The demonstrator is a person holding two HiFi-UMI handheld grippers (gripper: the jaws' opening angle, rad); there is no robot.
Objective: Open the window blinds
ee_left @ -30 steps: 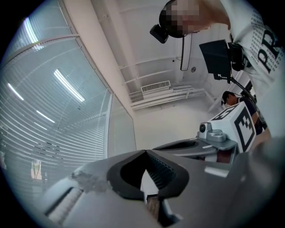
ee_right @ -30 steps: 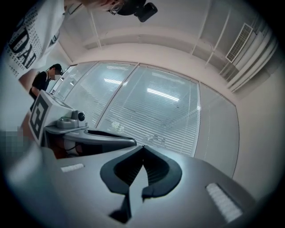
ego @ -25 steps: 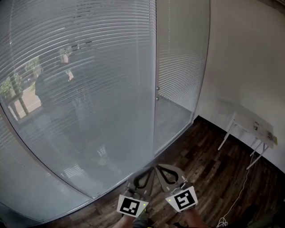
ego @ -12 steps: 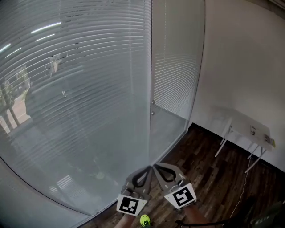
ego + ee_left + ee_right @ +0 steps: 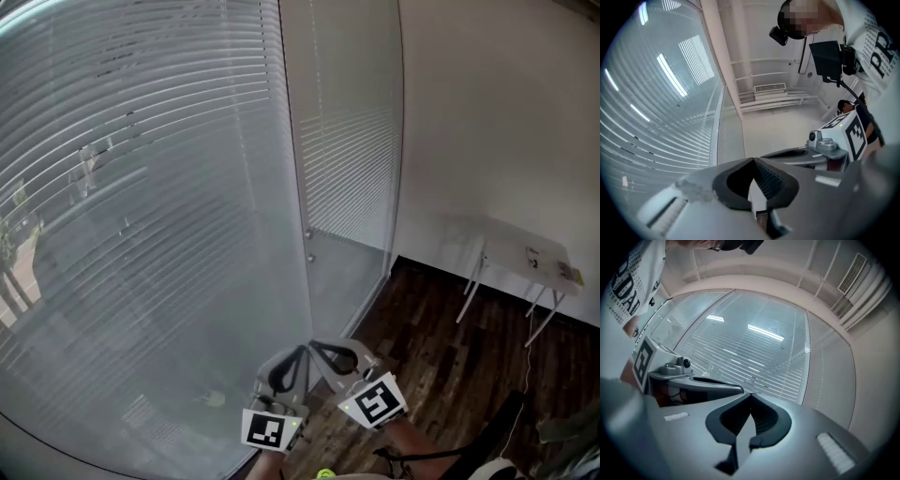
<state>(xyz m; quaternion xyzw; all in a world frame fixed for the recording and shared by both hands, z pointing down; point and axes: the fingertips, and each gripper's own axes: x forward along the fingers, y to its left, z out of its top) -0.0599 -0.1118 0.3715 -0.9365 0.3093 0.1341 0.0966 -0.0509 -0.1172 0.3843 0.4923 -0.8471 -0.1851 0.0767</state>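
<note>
Horizontal white blinds [image 5: 141, 187] hang with closed slats behind a large glass pane, and a narrower blind panel [image 5: 347, 141] fills the pane to its right. Two small knobs [image 5: 308, 246] sit on the upright frame between the panes. My left gripper [image 5: 302, 350] and right gripper [image 5: 315, 345] are held side by side low in the head view, tips nearly touching and pointing at the frame. Both are shut with nothing in them, well short of the glass. The left gripper [image 5: 753, 159] shows its pads meeting in its own view, as does the right gripper [image 5: 751, 393].
A white wall [image 5: 487, 122] meets the glass at the right. A white folding table [image 5: 520, 258] stands against that wall on a dark wood floor [image 5: 431, 347]. A cable [image 5: 441, 457] trails on the floor near my feet.
Both grippers and I have moved toward the glass; the upright frame has shifted left in view and the table looks nearer. The jaws have stayed shut.
</note>
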